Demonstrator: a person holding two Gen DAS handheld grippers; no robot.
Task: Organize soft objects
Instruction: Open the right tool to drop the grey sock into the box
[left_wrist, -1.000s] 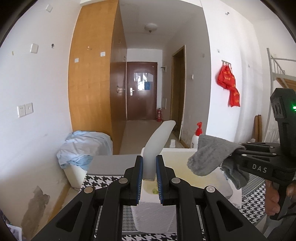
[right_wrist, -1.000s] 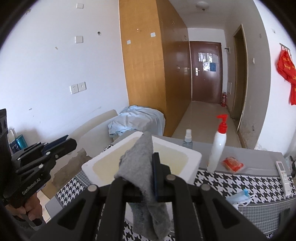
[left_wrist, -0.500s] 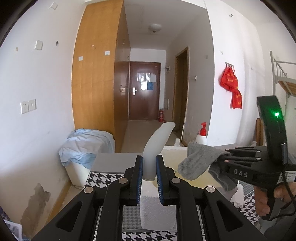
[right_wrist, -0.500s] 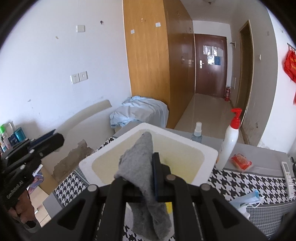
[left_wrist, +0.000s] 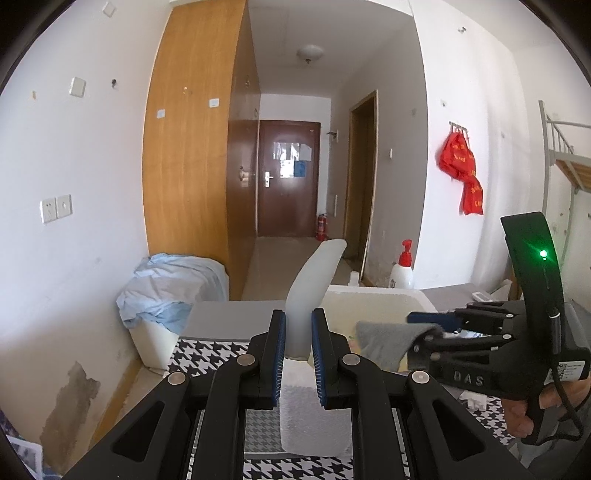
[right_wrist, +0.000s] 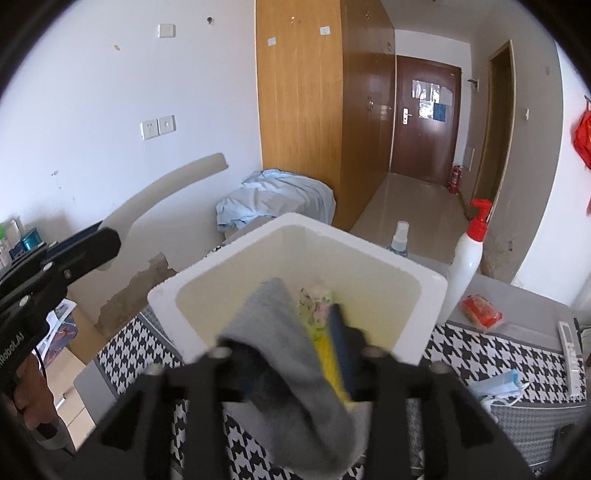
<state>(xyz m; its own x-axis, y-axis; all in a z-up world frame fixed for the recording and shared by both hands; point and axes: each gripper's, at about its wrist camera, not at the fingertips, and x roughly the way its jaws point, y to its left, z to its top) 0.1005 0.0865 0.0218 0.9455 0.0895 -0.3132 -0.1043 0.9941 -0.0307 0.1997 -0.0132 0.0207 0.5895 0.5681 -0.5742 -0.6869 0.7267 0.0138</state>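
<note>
Right now your left tool, low in the middle of its view, is clamped narrow on the white lid of the foam box; the lid stands tilted, and its lower end is hidden between the blue pads. Your right tool is blurred at the bottom of its own view, and its jaws are opening with the grey sock between them. The sock droops over the box's near rim, its lower end cut off by the tool. Inside the box a floral cloth and something yellow show only in part. From the left view, the sock hangs at the right tool's tip above the box on the checked counter.
</note>
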